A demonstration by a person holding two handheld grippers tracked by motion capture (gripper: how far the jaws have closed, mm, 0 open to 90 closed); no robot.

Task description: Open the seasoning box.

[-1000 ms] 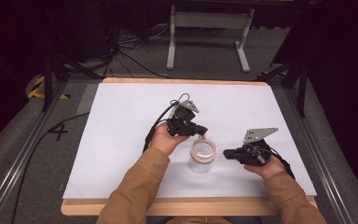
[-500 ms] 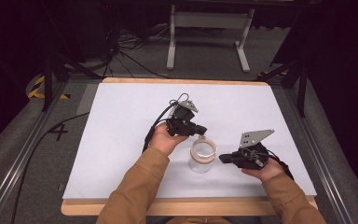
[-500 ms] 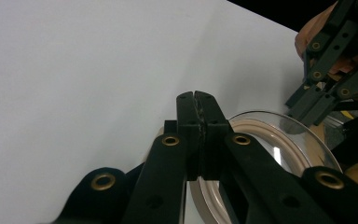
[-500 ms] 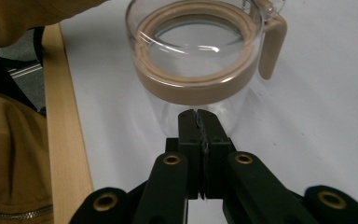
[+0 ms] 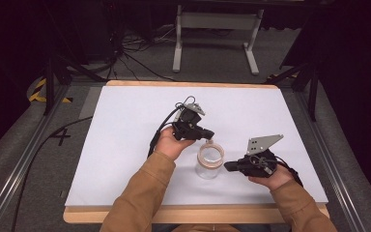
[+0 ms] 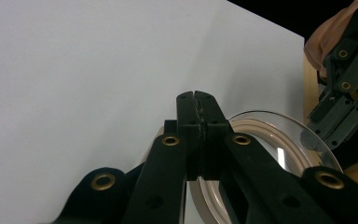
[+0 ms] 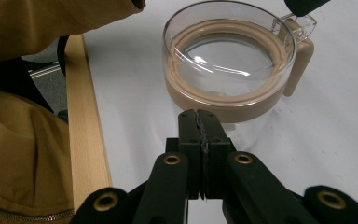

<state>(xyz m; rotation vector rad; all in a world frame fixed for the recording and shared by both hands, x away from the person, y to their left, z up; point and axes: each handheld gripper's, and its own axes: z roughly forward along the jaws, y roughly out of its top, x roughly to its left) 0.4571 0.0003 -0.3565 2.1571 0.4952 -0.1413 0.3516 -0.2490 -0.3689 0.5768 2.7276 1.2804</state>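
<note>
Standing upright on the white-covered worktop (image 5: 125, 140), a clear glass jar with a beige sealing ring and a clear glass lid (image 5: 209, 160) has its long axis vertical and its mouth facing up; in the right gripper view the jar (image 7: 228, 65) shows a beige clasp on one side of its rim, on the side away from the wooden front edge of the worktop. It sits near the front of the worktop, between the two hands. The left tool (image 5: 207, 134) points toward the jar's far rim with its jaws pressed together on nothing; in the left gripper view the closed tips (image 6: 197, 109) lie just over the jar's lid. The right tool (image 5: 228, 166) lies level, its tip just beside the jar's right side, jaws likewise closed and empty, having just finished closing; its own view shows the shut tips (image 7: 198, 126) near the jar's base. Tan sleeves (image 5: 140, 193) cover both forearms. A light wooden edge borders the white sheet. Around the worktop are grey carpet, metal rails, black cables and a grey metal stand (image 5: 215, 29) beyond the far edge. A dark mark like the figure 4 (image 5: 60, 137) shows on the floor at left.
</note>
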